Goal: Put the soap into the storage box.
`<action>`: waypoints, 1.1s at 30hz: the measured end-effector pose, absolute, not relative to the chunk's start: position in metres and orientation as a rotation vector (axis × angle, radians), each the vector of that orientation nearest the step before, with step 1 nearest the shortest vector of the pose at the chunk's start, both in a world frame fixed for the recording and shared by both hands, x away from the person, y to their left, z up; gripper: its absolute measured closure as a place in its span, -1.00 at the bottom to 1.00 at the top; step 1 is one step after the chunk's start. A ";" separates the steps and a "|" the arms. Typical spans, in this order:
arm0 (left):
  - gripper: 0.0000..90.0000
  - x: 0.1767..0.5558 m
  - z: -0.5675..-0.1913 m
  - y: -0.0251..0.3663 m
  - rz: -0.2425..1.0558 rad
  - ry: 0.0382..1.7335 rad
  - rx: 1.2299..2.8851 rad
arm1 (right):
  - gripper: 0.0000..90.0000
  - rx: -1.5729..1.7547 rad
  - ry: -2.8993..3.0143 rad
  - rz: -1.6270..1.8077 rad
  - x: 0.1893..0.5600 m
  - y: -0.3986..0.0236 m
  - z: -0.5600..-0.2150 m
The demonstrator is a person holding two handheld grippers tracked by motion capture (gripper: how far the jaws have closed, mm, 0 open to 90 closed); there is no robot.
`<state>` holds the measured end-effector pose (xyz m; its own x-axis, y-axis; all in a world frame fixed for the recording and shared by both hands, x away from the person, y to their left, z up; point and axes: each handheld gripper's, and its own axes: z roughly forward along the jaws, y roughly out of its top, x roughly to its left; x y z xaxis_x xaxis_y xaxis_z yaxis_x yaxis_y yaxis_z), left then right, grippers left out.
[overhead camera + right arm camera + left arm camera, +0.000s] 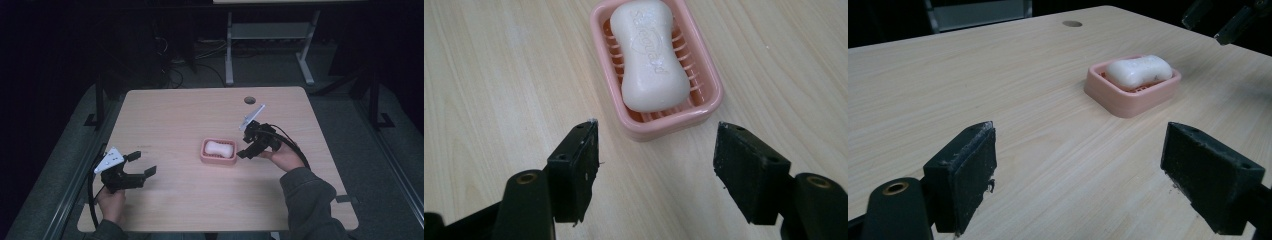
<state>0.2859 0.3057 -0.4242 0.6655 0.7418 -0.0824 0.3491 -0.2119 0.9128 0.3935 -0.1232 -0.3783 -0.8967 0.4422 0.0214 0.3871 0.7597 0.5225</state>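
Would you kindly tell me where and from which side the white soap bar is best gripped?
Probably across the narrow waist of the soap bar, coming from above with the right gripper. The bar lies flat inside the pink dish, whose rim shields its lower sides, so only the raised upper part offers the jaws purchase.

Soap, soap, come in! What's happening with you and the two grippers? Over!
Left gripper open, empty, parked off to the side. Right gripper open, empty, just short of the pink dish. Soap lying in the dish, untouched. Nothing in the way.

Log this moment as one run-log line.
white soap bar: lying in pink ribbed soap dish | right gripper: open, empty, just short of dish | left gripper: open, empty, apart
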 end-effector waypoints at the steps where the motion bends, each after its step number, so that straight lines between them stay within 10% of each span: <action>1: -0.69 0.286 -0.424 0.306 0.460 0.869 1.815 | -0.25 0.676 2.846 0.812 0.393 -0.124 -0.377; 33: -0.69 0.286 -0.424 0.305 0.460 0.869 1.818 | -0.30 0.750 2.799 0.847 0.358 -0.162 -0.390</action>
<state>0.2856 0.3053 -0.4244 0.6657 0.7419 -0.0805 0.3504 -0.2155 0.9115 0.3576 -0.1624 -0.3904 -0.8694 0.4934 0.0257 0.4248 0.7199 0.5489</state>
